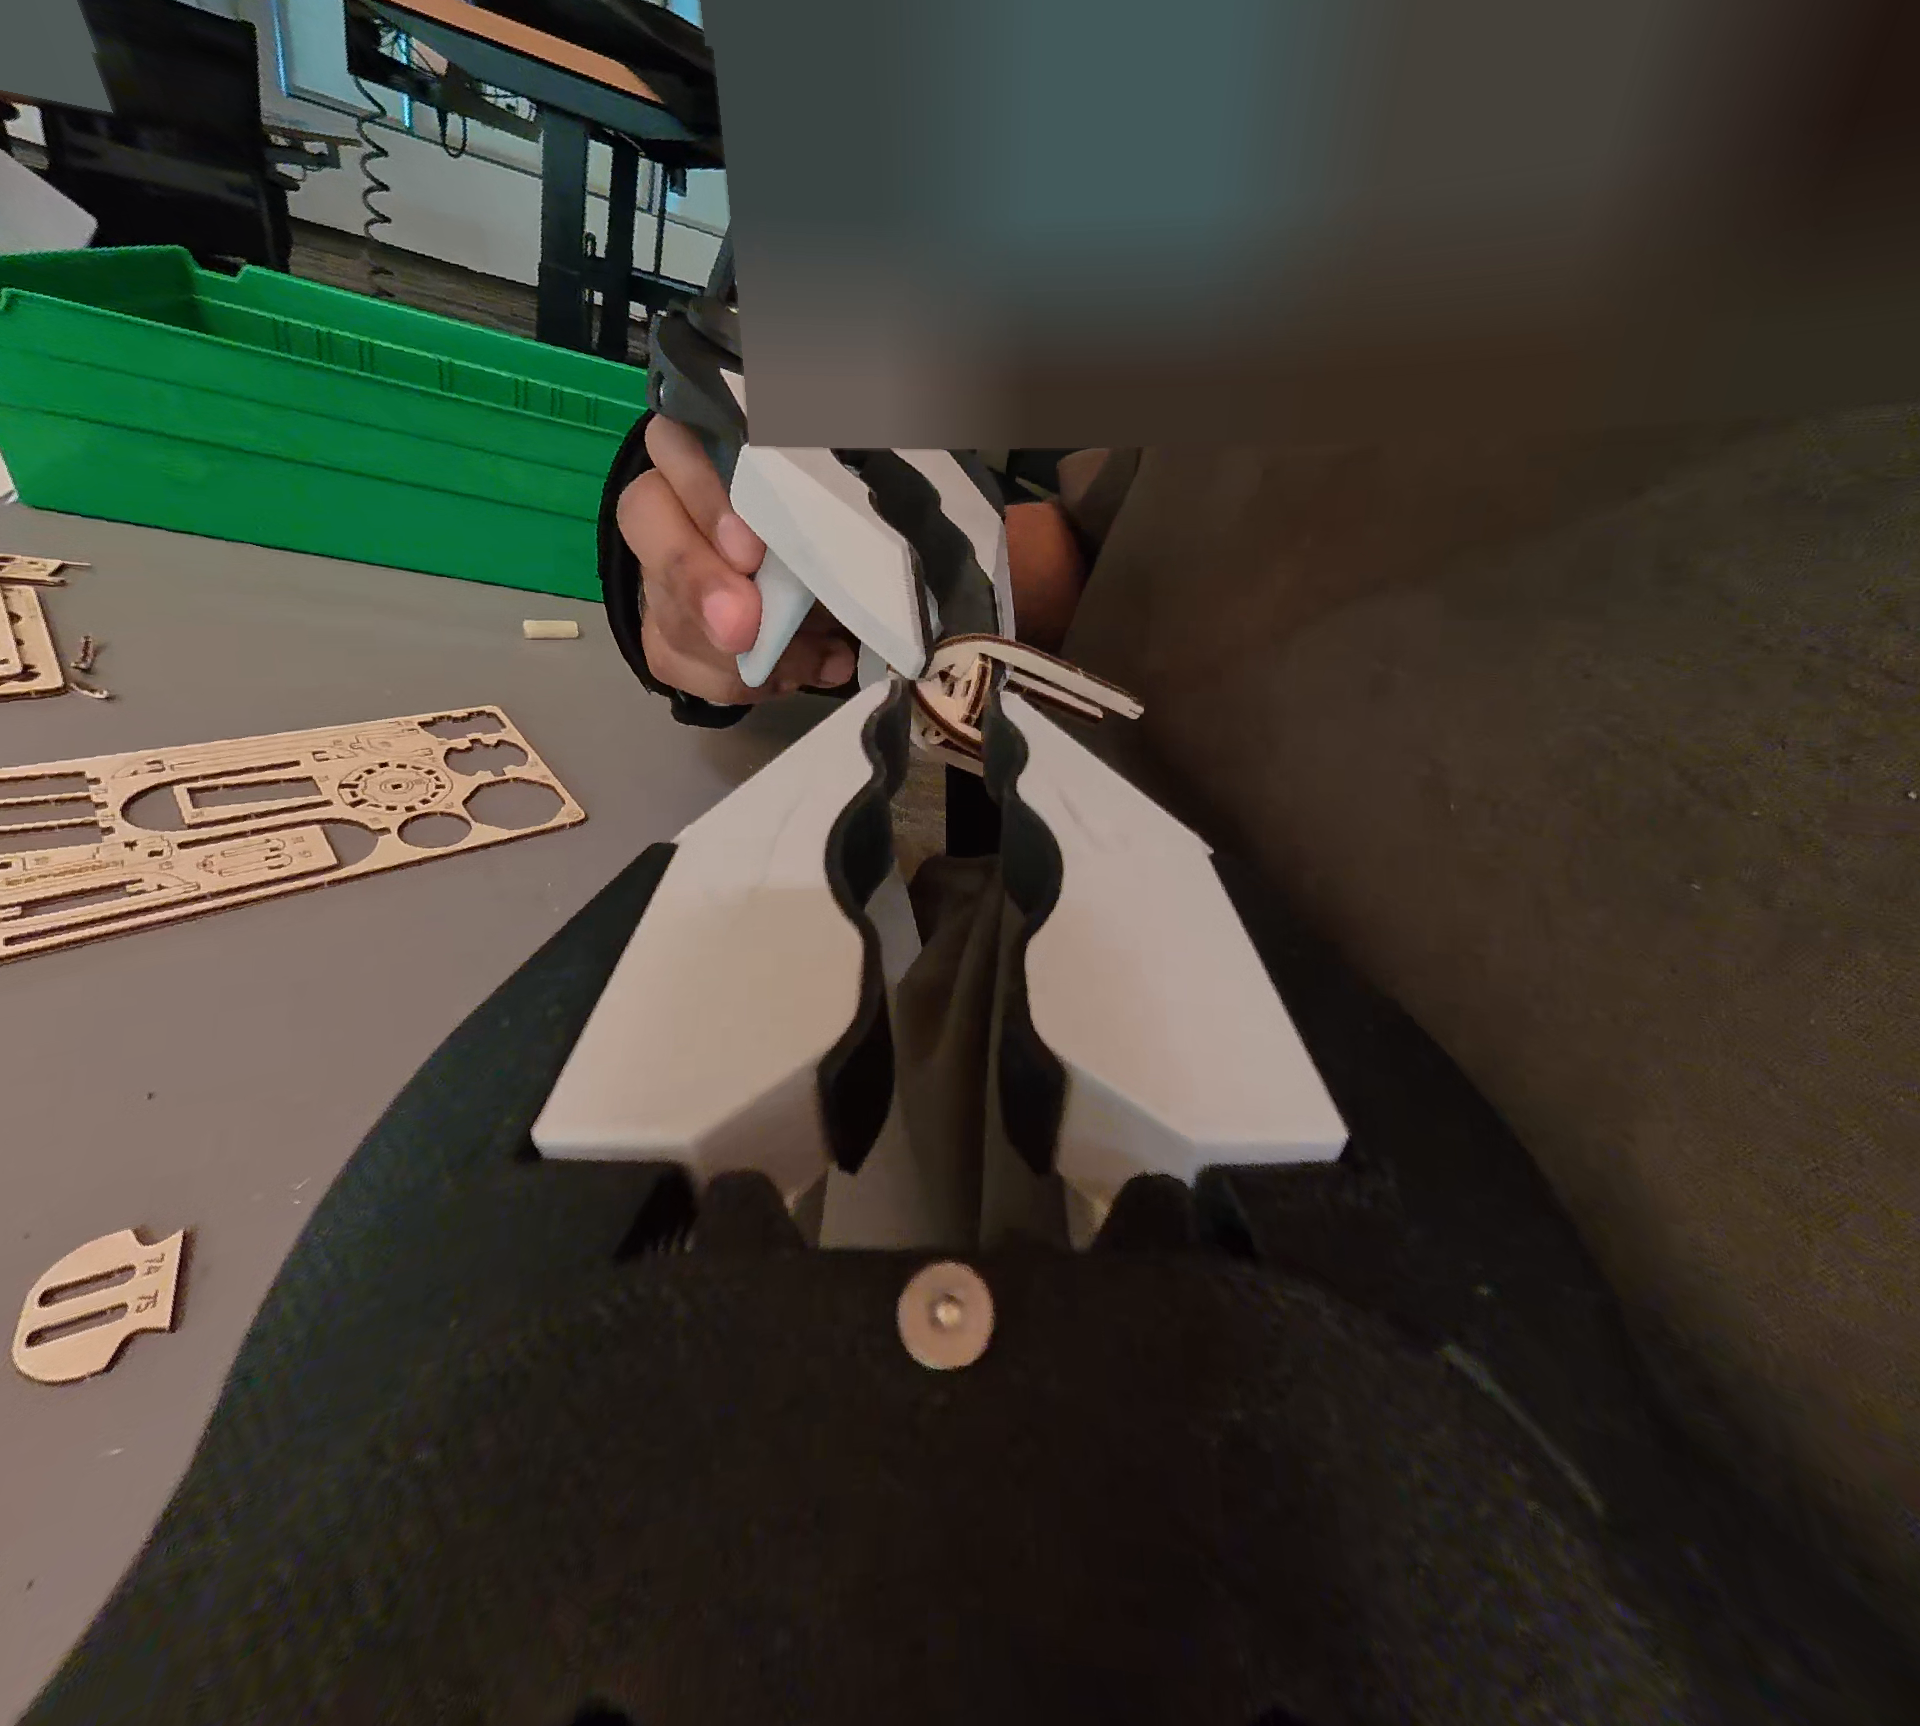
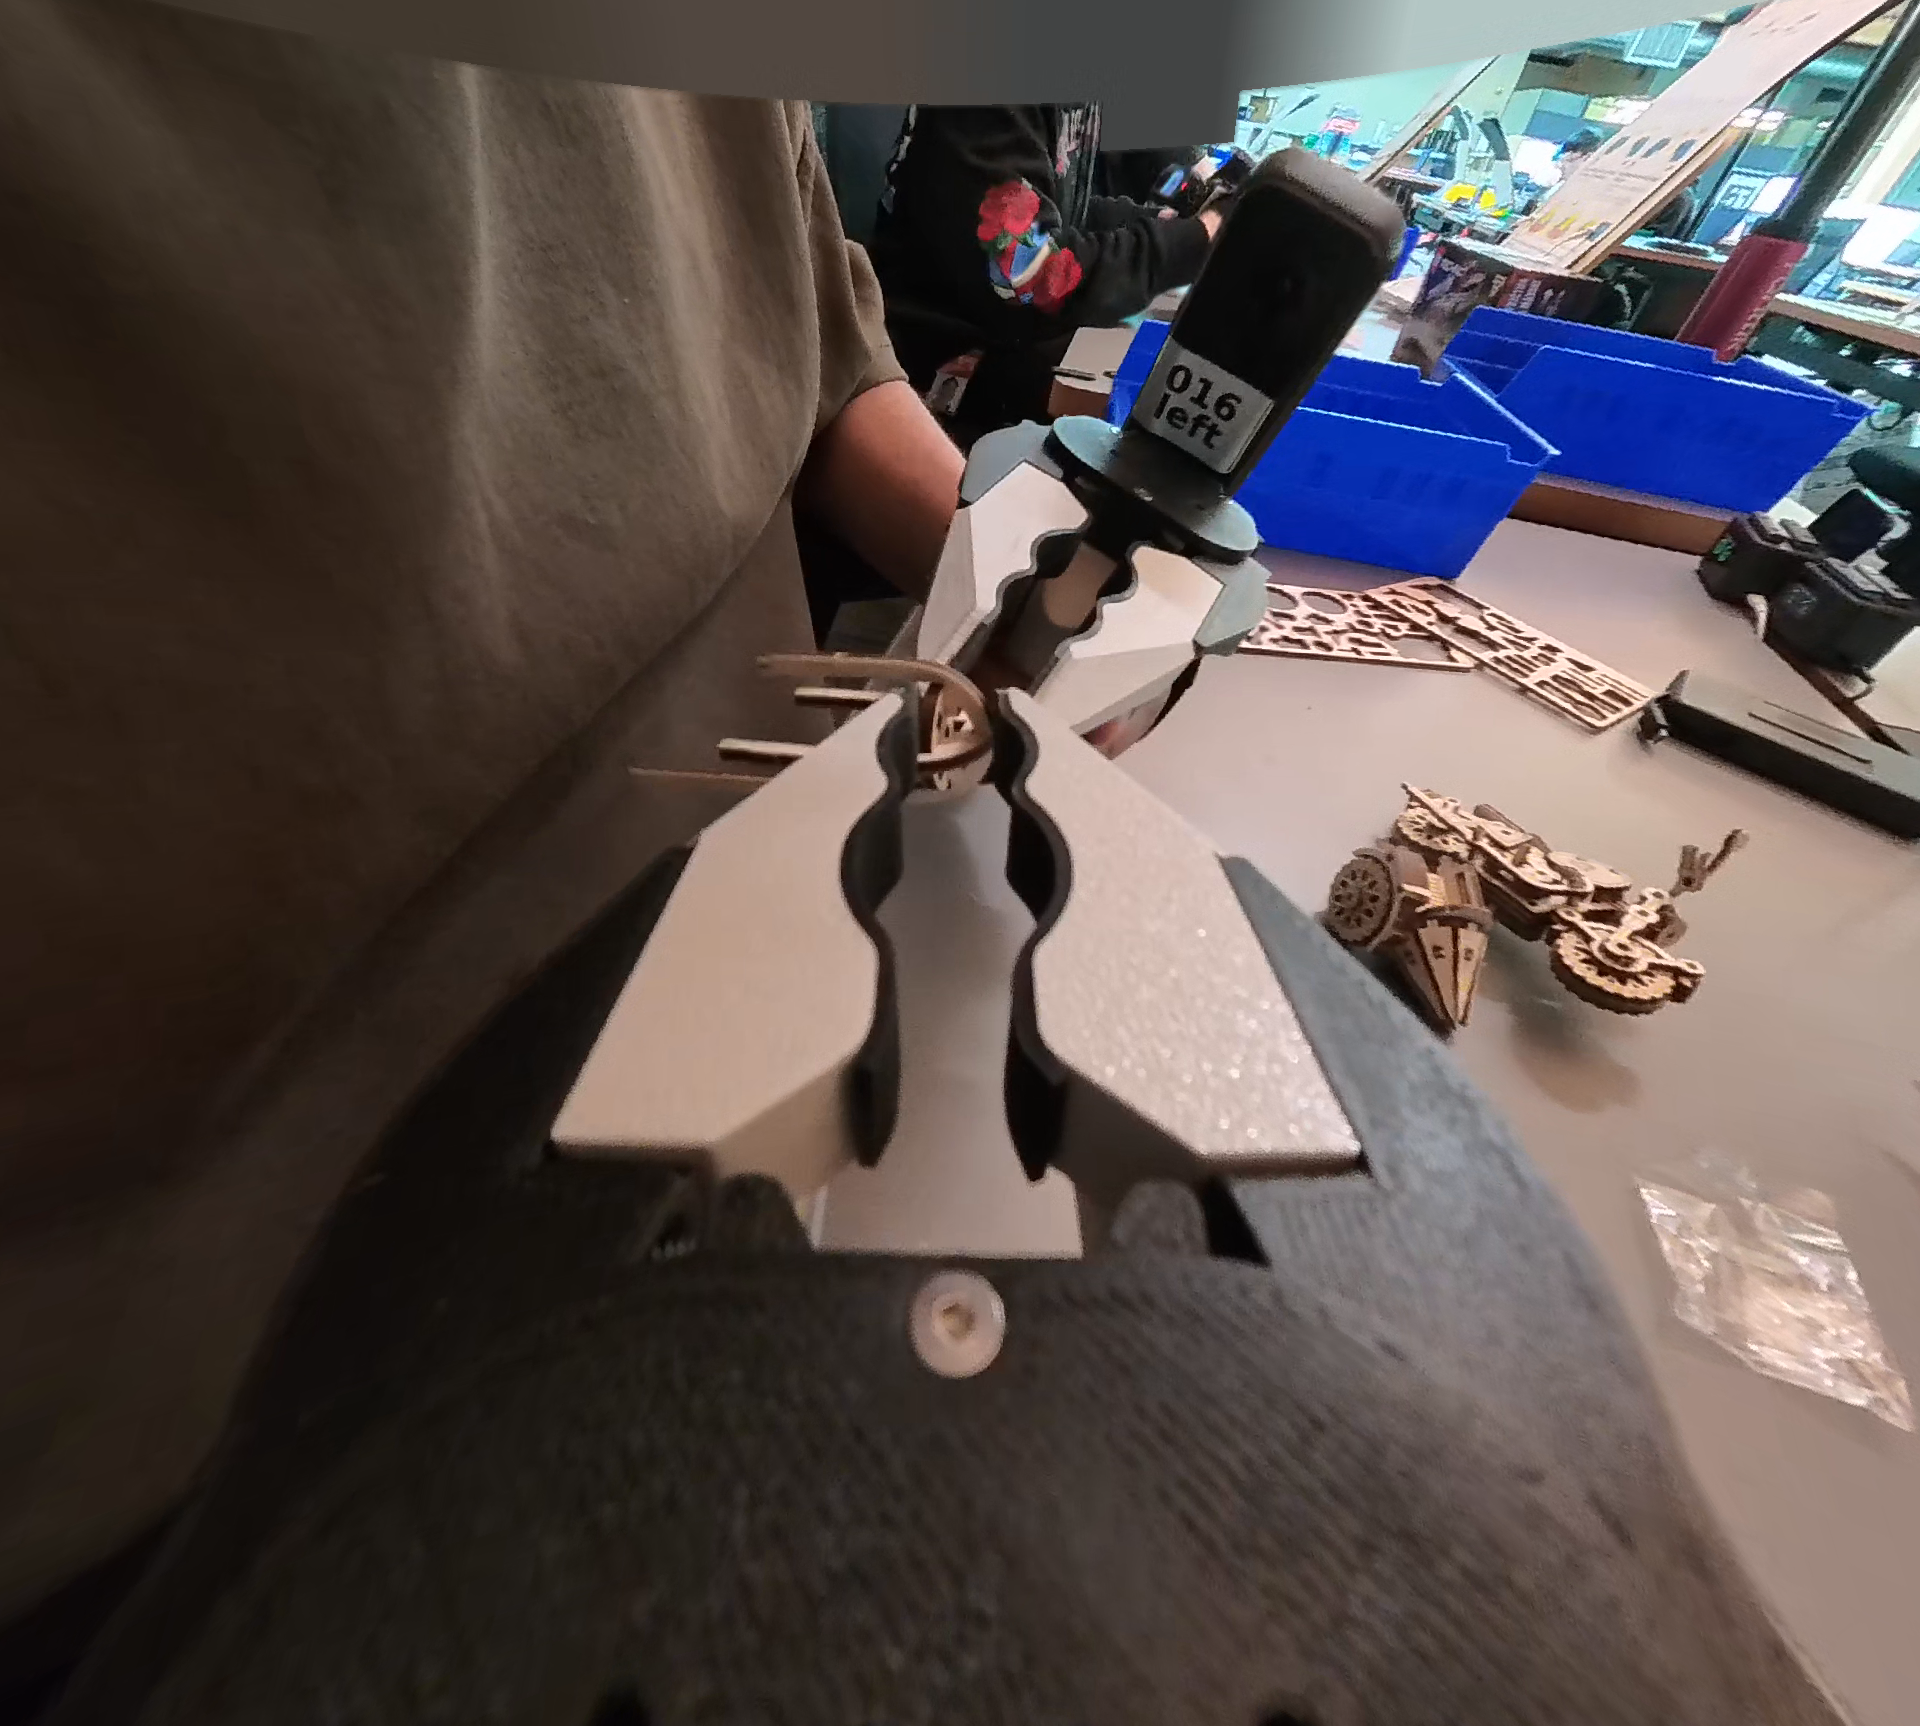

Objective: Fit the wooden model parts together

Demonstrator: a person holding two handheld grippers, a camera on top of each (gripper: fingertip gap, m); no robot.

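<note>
A small wooden wheel part (image 1: 961,689) with a curved fender and flat prongs (image 1: 1081,694) hangs in the air close to a person's torso. My left gripper (image 1: 943,702) is shut on it from below. My right gripper (image 2: 951,720) is shut on the same part (image 2: 948,746) from the other side, and its white fingers (image 1: 831,554) come down from above in the left wrist view. The two grippers meet tip to tip. The left gripper's fingers (image 2: 977,575) show behind the part in the right wrist view, with their tips hidden.
Punched-out wooden sheets (image 1: 260,824) and a loose wooden piece (image 1: 99,1302) lie on the grey table by a green bin (image 1: 312,429). A built wooden motorcycle model (image 2: 1517,897), more sheets (image 2: 1455,637), a plastic bag (image 2: 1766,1302) and blue bins (image 2: 1382,450) lie to the right. My two grippers' fingertips are within a few centimetres of each other.
</note>
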